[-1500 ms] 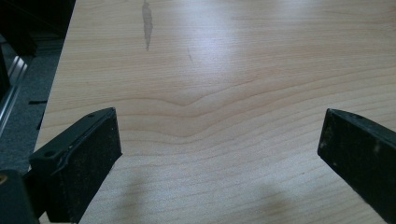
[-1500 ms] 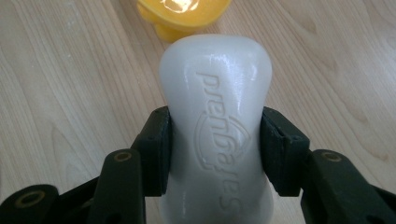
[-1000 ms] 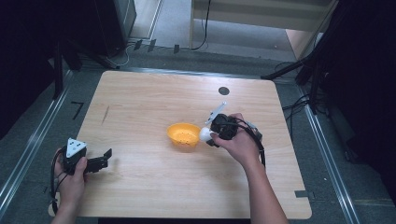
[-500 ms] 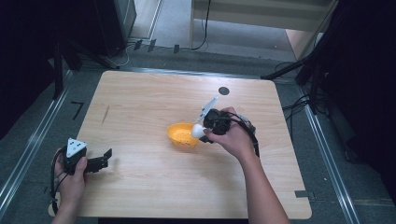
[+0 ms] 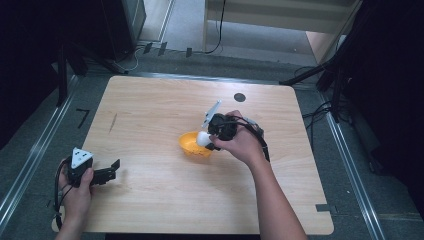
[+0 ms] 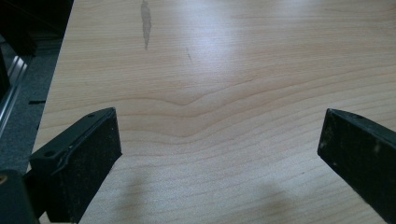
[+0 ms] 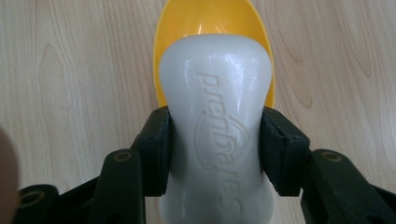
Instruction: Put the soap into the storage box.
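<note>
A white bar of soap (image 7: 217,107) with raised lettering sits between the pads of my right gripper (image 7: 215,140), which is shut on it. Beneath and beyond the soap lies an orange bowl (image 7: 210,28). In the high view the right gripper (image 5: 209,140) holds the soap (image 5: 203,138) over the right part of the orange bowl (image 5: 191,145) at the middle of the table. My left gripper (image 5: 111,171) rests at the near left corner, its jaws wide apart. The left gripper (image 6: 219,144) has only bare wood between its jaws.
The wooden table (image 5: 150,200) has a small black disc (image 5: 240,97) near its far edge and a dark streak (image 5: 114,122) at the left. Metal rails run along both sides. Cables (image 5: 320,112) lie on the floor to the right.
My right hand has carried the soap leftward and a little up, from beside the bowl's right rim to over the bowl. The left gripper has stayed put.
</note>
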### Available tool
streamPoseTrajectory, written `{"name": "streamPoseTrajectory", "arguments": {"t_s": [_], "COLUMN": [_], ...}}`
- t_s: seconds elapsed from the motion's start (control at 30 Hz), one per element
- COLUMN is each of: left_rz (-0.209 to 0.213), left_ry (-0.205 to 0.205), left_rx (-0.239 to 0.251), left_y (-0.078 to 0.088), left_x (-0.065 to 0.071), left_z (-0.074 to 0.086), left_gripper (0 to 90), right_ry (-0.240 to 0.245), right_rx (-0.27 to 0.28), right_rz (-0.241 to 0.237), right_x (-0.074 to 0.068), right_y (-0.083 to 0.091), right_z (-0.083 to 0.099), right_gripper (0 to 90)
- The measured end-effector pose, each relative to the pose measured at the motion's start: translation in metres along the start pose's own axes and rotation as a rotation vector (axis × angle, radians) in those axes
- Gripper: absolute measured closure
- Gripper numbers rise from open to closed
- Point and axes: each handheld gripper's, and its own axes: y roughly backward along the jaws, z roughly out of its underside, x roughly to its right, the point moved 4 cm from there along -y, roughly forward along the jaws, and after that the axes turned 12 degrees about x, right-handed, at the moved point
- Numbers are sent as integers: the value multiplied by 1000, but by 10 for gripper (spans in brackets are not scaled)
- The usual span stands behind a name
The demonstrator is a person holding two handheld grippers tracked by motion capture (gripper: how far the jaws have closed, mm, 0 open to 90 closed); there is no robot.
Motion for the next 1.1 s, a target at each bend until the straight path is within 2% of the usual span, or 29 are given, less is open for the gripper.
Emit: {"name": "streamPoseTrajectory", "arguments": {"t_s": [0.1,0.27,0.6,1.1], "left_rz": [0,-1,1,2], "left_ry": [0,-3,0,1], "left_rx": [1,1,4,2], "left_y": [0,0,0,1], "left_x": [0,0,0,0], "left_z": [0,0,0,0], "left_gripper": [0,0,0,0], "right_ry": [13,25,59,64], "right_rx": [12,-5,-15,-56], "right_rz": [-7,-24,-25,-47], "right_x": [0,0,2,6], "right_y": [-4,-12,-20,-40], "right_z": [-5,-11,-26,-24], "right_gripper": [508,508,508,508]}}
